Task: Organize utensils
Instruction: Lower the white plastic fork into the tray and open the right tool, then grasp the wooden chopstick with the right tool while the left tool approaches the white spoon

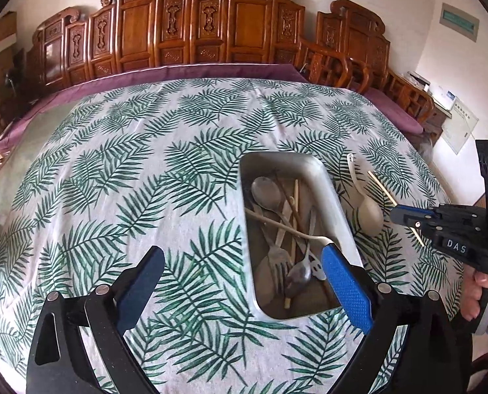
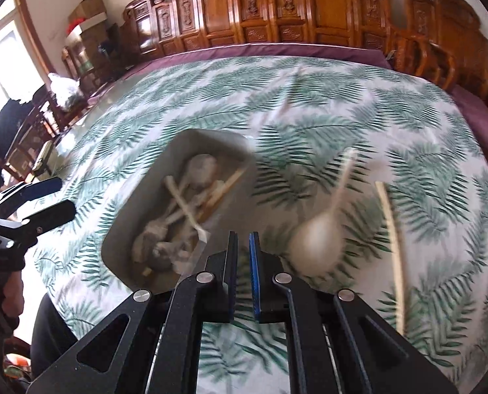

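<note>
Left gripper point(image 1: 242, 262): jaws spread wide, nothing held, poised above the near end of the metal tray point(image 1: 329, 193).
Right gripper point(image 2: 243, 239): jaws pressed nearly together, nothing seen between them.
Tray: spoons, forks and chopsticks are piled inside.
White spoon point(image 1: 368, 211): laid on the leaf-print tablecloth point(image 1: 129, 180) just beside the tray.
Chopstick point(image 1: 381, 187): laid beside the spoon.
</note>
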`<state>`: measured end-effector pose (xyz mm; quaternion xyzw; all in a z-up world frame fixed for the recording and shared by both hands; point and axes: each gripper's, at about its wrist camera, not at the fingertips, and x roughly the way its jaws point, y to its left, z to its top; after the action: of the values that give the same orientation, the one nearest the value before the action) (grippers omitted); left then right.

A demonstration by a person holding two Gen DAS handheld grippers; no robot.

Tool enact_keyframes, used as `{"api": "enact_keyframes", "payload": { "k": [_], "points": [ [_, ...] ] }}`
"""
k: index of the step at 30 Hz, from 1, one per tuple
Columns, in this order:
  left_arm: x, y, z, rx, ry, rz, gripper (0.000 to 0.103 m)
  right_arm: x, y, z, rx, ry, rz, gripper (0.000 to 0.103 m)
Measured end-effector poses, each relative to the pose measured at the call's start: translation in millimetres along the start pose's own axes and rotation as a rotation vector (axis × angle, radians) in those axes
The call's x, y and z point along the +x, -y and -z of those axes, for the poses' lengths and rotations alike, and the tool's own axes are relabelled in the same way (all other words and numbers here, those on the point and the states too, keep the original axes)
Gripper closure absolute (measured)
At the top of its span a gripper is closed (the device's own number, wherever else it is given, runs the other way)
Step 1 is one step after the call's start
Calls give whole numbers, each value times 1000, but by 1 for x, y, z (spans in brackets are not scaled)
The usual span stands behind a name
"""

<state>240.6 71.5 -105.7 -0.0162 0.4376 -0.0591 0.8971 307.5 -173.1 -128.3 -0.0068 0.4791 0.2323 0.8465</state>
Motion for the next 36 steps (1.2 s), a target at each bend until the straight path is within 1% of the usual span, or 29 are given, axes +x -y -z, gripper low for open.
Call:
{"api": "enact_keyframes", "payload": {
  "k": [3,5,10,12,13,20,27,32,34,36],
  "points": [
    [3,14,-3,18,-2,17,10,-6,26,7,20,-1,45,91],
    [6,23,-5,33,-4,25,10,-6,46,12,29,-10,85,91],
    [12,47,-10,64,-9,47,10,-1,82,21,54,-34,136,90],
    [15,56,-11,76,-15,54,10,3,94,24,58,-50,150,79],
    [17,59,-12,81,-17,58,10,7,100,26,59,-59,158,78],
    [31,90,-13,127,-45,84,10,36,122,30,44,-128,182,78],
    [42,114,-17,169,-60,89,10,55,130,23,18,-158,194,78],
    [49,125,-19,182,-73,92,10,63,133,11,-6,-160,194,78],
    [53,130,-21,188,-78,93,10,64,134,9,-10,-163,195,80],
    [57,133,-22,194,-82,92,10,63,137,8,-11,-166,196,87]
  ]
}}
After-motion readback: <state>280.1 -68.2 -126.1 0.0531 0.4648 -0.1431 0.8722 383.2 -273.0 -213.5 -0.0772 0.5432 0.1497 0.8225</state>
